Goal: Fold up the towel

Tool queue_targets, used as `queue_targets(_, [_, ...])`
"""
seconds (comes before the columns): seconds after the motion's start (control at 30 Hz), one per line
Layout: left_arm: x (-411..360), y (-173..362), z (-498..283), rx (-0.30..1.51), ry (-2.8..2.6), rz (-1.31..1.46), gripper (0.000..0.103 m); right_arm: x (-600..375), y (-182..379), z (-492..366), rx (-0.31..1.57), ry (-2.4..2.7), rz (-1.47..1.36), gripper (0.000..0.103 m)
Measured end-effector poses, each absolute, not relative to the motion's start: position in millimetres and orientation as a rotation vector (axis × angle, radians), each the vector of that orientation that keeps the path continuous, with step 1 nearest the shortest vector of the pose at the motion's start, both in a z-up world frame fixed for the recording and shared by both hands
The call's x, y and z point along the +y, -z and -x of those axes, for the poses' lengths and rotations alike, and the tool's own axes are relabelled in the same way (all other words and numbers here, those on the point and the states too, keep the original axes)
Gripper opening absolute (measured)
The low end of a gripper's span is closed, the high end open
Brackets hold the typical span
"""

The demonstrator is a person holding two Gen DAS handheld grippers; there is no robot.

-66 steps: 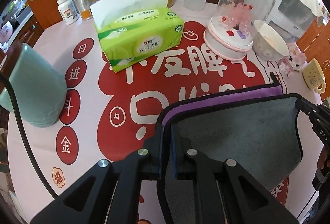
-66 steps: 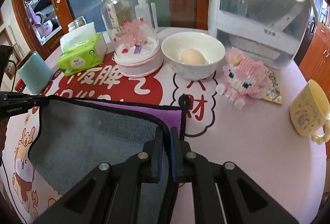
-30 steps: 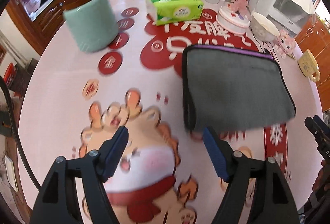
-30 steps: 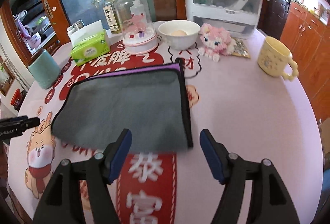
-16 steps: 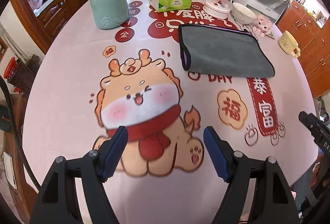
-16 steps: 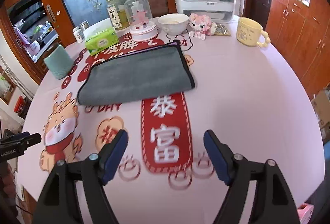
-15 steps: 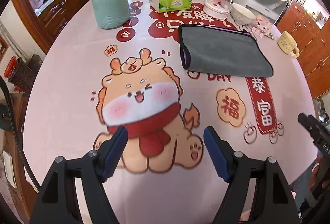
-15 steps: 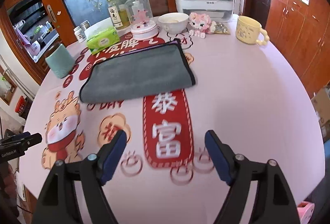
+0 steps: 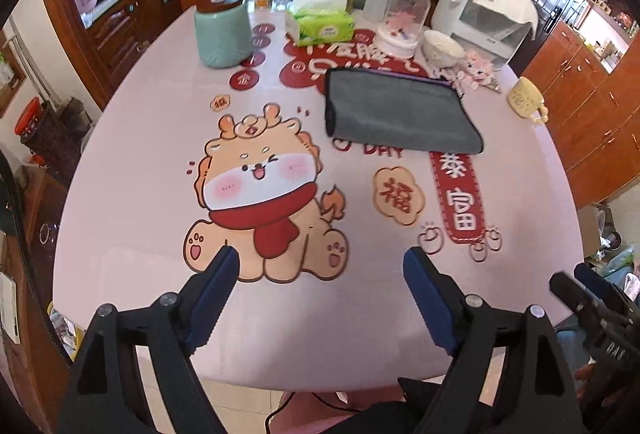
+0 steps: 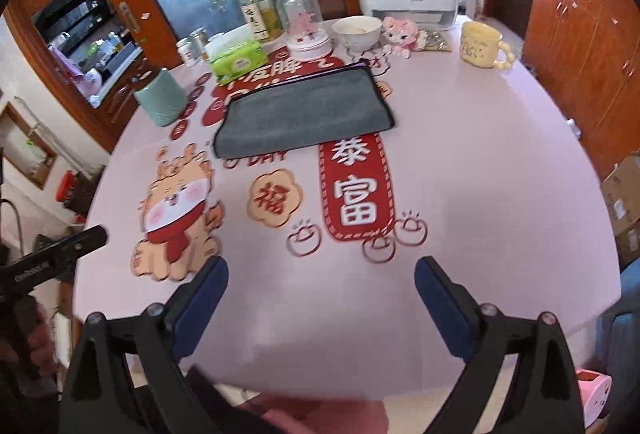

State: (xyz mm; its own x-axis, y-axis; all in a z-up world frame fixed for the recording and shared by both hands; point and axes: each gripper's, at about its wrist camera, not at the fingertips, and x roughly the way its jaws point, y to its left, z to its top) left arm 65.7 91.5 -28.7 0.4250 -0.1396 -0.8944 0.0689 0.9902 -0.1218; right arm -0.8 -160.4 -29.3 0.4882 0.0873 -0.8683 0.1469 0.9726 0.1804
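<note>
The grey towel [image 9: 396, 112] lies folded flat on the far half of the round table, a purple edge showing along its far side. It also shows in the right wrist view [image 10: 304, 114]. My left gripper [image 9: 320, 274] is open and empty, held back over the table's near edge, far from the towel. My right gripper [image 10: 320, 286] is open and empty, also over the near edge. Each gripper shows at the edge of the other's view.
The pink printed tablecloth [image 9: 140, 214] covers the table. Behind the towel stand a teal jar [image 9: 222, 34], a green tissue box [image 9: 324, 26], a glass dome [image 9: 404, 24], a white bowl [image 9: 442, 48], a pink toy [image 9: 478, 64], a yellow mug [image 9: 524, 100] and a white appliance [image 9: 488, 14].
Both grippers let go of the towel, opened and pulled back toward the near table edge. The towel stays folded where it was laid.
</note>
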Motion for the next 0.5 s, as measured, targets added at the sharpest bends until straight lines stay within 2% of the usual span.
queue_targets(0.07, [83,19,-59,1.111,0.14,0.091,0.088,-159,21,7,1.078,0.027,-0.223,0.097])
queue_targets(0.5, [28,-11,-12,0.982,0.102,0.033,0.091,-174,-6,41,1.072,0.029,-0.264,0.099])
